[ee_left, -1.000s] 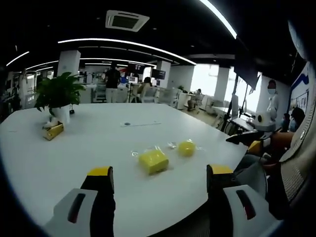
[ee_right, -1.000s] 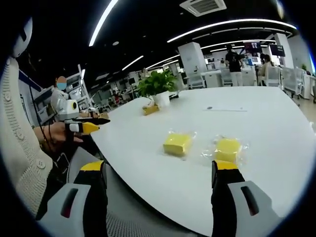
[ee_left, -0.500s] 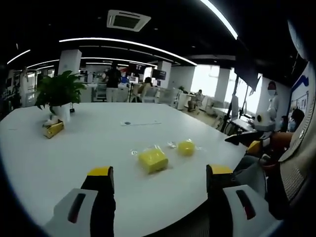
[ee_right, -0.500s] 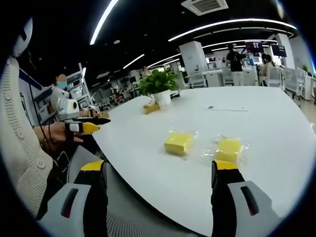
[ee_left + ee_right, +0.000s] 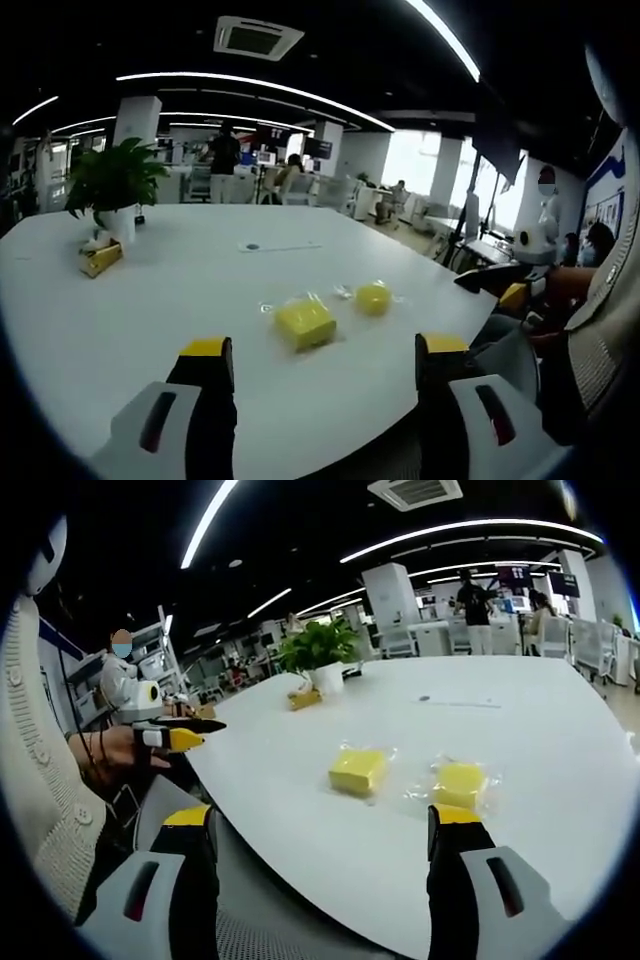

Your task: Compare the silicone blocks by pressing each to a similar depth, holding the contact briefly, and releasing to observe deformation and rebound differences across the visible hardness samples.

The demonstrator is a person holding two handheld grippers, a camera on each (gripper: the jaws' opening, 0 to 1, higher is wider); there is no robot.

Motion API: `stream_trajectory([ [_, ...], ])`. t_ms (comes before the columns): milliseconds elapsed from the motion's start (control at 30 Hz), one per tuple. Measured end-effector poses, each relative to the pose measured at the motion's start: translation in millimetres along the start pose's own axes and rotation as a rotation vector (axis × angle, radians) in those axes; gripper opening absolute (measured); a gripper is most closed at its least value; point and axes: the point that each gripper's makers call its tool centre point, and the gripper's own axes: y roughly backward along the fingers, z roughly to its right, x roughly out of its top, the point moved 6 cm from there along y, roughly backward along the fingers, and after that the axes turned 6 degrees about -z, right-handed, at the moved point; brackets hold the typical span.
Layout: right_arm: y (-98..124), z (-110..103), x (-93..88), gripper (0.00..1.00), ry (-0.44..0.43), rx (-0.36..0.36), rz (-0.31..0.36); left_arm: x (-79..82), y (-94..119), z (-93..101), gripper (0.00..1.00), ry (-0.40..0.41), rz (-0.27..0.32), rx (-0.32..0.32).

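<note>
Left hand-held gripper (image 5: pixel 320 360) hangs low at the near edge of the white desk (image 5: pixel 150 300), jaws spread wide with nothing between them. Just beyond its tips sit two yellow silicone blocks in clear wrap: a square block (image 5: pixel 305 323) nearer, a rounder block (image 5: pixel 373 297) farther right, close together but apart. The right hand-held gripper (image 5: pixel 320 830) is also gaping and empty, off the desk's near edge, the same two blocks ahead of it, well clear of its tips. Far across the desk, a potted plant (image 5: pixel 112 185) stands with a small yellow box (image 5: pixel 100 258) beside it.
</note>
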Motion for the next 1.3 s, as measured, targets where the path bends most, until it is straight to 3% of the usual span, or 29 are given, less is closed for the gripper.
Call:
stream_trajectory([
  [400,-1,4,1.7,0.79,-0.019,-0.016,-0.007,6.5,-14,-3.0,0.7,0.028,-0.009,-0.041],
  [600,2,4,13.4,0.78,-0.002,-0.021,-0.006,25.6,-36,-17.5,0.65,0.166,0.034,-0.099],
  [733,2,10,20.8,0.8,0.015,-0.048,-0.003,39.4,-58,-35.0,0.6,0.371,0.062,-0.154],
  [833,2,13,22.4,0.8,0.018,-0.054,-0.021,46.7,-81,-53.5,0.66,0.485,0.091,-0.15],
  [933,3,17,23.3,0.81,0.021,-0.081,-0.031,44.0,-100,-65.5,0.72,0.472,0.051,-0.137],
  [1000,3,19,22.4,0.82,0.013,-0.092,-0.038,35.4,-118,-72.5,0.68,0.456,-0.007,-0.143],
  [1167,2,24,16.5,0.82,-0.011,-0.115,-0.079,16.6,-158,-85.4,0.69,0.519,-0.07,-0.158],
  [1300,-1,30,15.9,0.81,-0.029,-0.124,-0.105,4.0,-184,-91.3,0.58,0.491,-0.107,-0.177],
])
